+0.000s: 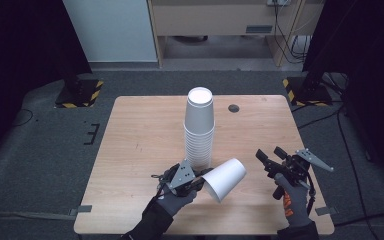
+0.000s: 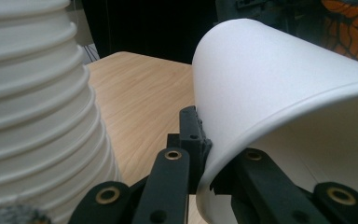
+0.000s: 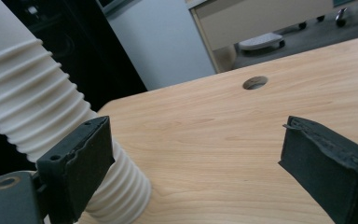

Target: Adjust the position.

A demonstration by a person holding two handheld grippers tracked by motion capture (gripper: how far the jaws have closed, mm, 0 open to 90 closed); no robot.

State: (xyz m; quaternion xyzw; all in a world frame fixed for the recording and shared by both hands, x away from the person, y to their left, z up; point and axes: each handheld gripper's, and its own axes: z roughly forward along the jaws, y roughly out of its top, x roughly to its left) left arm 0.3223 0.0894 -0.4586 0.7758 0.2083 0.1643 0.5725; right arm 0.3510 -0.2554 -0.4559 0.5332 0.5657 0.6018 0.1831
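Note:
A tall stack of white paper cups [image 1: 199, 127] stands upside down in the middle of the wooden table [image 1: 140, 135]. My left gripper [image 1: 200, 181] is shut on the rim of a single white cup [image 1: 226, 178], which lies tilted on its side just right of the stack's foot. In the left gripper view the jaws pinch the single cup's wall [image 2: 279, 88], one inside and one outside, with the stack [image 2: 32, 107] close at the left. My right gripper [image 1: 270, 153] hovers open at the right, nothing between its fingers; the stack [image 3: 42, 116] shows behind its left pad [image 3: 81, 163].
A round cable hole [image 1: 234, 108] sits near the table's far edge, right of the stack. Dark stands with striped bases [image 1: 80, 92] flank the table on the floor. A white panel and a wooden cabinet stand behind.

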